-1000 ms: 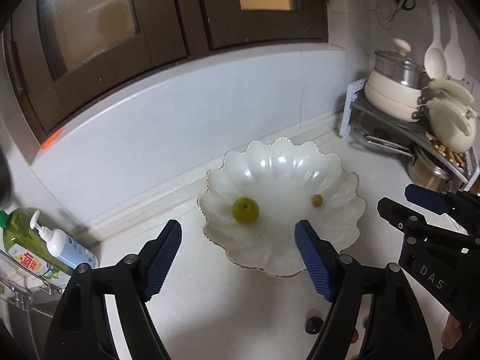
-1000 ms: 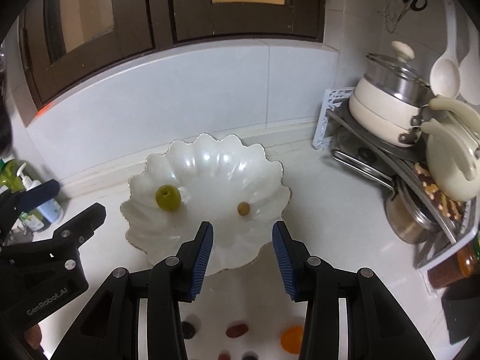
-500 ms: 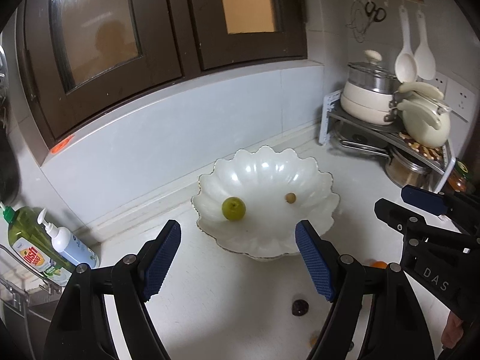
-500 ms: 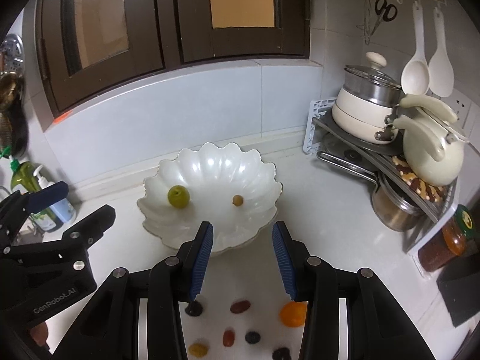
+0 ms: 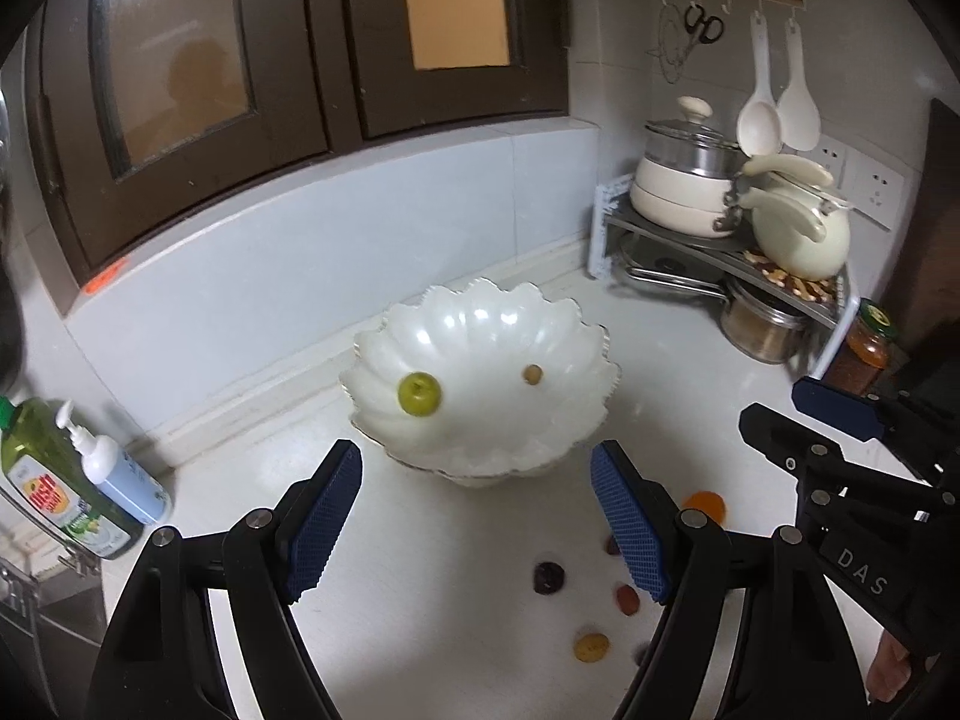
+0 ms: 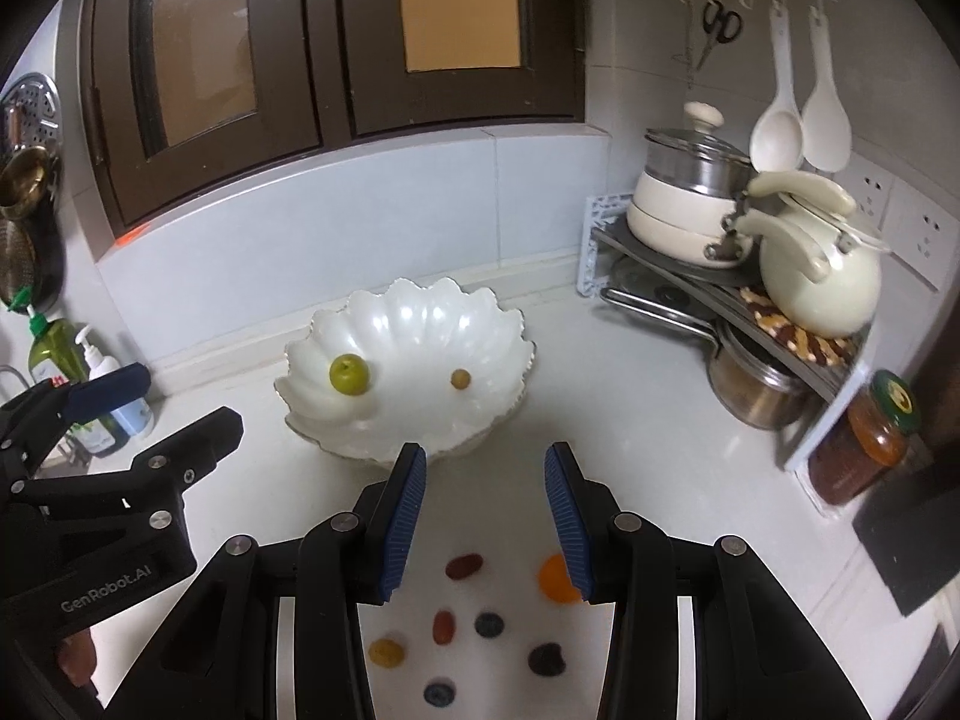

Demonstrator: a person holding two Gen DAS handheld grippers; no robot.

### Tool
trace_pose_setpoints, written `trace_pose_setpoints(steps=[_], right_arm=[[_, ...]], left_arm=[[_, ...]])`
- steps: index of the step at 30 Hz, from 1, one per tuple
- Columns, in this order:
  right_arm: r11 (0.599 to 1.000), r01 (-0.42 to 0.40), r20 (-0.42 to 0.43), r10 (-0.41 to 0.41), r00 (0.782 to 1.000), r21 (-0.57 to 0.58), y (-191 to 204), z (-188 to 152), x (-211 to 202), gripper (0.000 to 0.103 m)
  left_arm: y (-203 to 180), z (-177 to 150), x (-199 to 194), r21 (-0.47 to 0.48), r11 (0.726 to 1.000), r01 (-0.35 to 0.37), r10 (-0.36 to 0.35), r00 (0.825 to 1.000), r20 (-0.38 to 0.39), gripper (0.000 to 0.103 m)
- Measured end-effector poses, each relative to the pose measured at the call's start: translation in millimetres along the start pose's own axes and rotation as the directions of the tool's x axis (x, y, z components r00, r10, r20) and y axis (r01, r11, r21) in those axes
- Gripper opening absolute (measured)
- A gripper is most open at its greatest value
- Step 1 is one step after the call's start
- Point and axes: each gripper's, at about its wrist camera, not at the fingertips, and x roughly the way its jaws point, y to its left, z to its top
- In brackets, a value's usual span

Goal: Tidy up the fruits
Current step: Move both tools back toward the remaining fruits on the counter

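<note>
- Right gripper [image 6: 485, 516], at 6 o'clock in its own view: jaws apart with nothing between the blue pads, hanging over the white counter [image 6: 630, 420].
- Just past its tips, low in that view, loose fruits lie scattered on the counter: a reddish one [image 6: 463, 566], an orange one [image 6: 555, 579] partly behind the right pad, a yellow one [image 6: 386, 652], and several dark berries [image 6: 489, 624].
- Left gripper [image 5: 477, 525], at 6 o'clock in the left wrist view: jaws spread wide, empty.
- At 12 o'clock from both grippers stands the scalloped white bowl [image 6: 420, 306], holding a green fruit [image 6: 348, 374] at about 9 o'clock inside and a small tan fruit [image 6: 460, 378] nearer the middle, well apart.
- At 2 o'clock, a corner rack [image 6: 690, 276] carries a cream pot [image 6: 684, 216] and kettle [image 6: 816, 276].
- At 9 o'clock, soap bottles [image 5: 60, 474] stand by the wall.
</note>
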Motion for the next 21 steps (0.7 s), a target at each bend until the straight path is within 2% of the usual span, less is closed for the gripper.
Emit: trace_pose_setpoints(steps=[6, 17, 21], right_arm=[[1.000, 0.016, -0.012, -0.016, 1.000, 0.017, -6, -15, -4, 0.042], [0.998, 0.063, -0.039, -0.061, 0.997, 0.031, -21, -45, -9, 0.042], [0.998, 0.046, -0.076, -0.042, 0.996, 0.047, -24, -57, -4, 0.042]], left_arm=[[-9, -15, -1, -0.006, 1.000, 0.016, -0.016, 1.000, -0.022, 0.079], [-22, -42, -6, 0.026, 0.999, -0.035, 0.036, 0.999, -0.025, 0.079], [-25, -49, -8, 0.033, 0.999, -0.041, 0.042, 0.999, -0.026, 0.079]])
